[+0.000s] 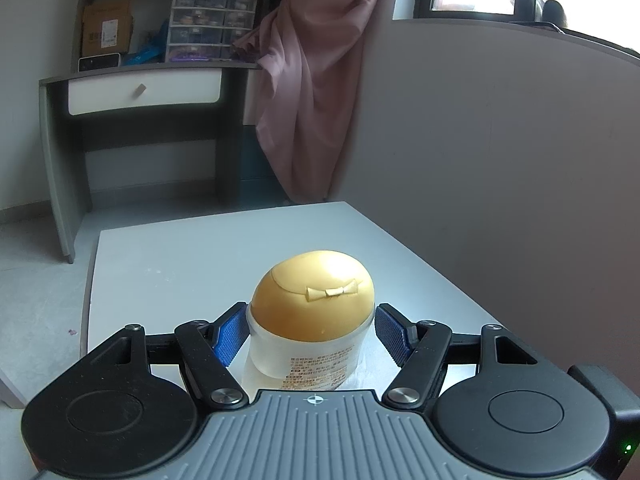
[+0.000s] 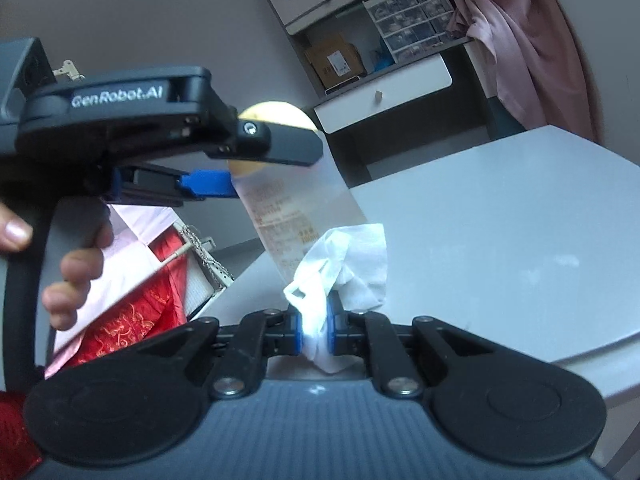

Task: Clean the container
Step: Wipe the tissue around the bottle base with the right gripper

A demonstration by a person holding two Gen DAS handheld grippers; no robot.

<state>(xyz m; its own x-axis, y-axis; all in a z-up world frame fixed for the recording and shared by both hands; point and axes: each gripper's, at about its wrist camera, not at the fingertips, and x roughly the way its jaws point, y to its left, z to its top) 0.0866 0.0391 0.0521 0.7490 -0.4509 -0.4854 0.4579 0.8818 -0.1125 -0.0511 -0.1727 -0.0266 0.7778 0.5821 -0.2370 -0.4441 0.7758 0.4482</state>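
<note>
The left tongs (image 1: 312,334) grasp the bottle (image 1: 310,344) by its frosted body just under the rounded yellow cap (image 1: 314,294), one blue pad (image 1: 230,334) pressed to each side. The bottle sits between the fingers, cap up with its little bow facing the camera, above the near part of the white worktop (image 1: 180,256).

From the right wrist view, the bottle (image 2: 304,208) hangs tilted in the air, left of the worktop (image 2: 500,240), with the left tongs (image 2: 208,184) reaching in from the left. The right tongs (image 2: 314,326) are clenched on a crumpled white tissue (image 2: 344,268), which touches the lower side of the bottle. A hand (image 2: 72,264) grips the left handle at the near left.
</note>
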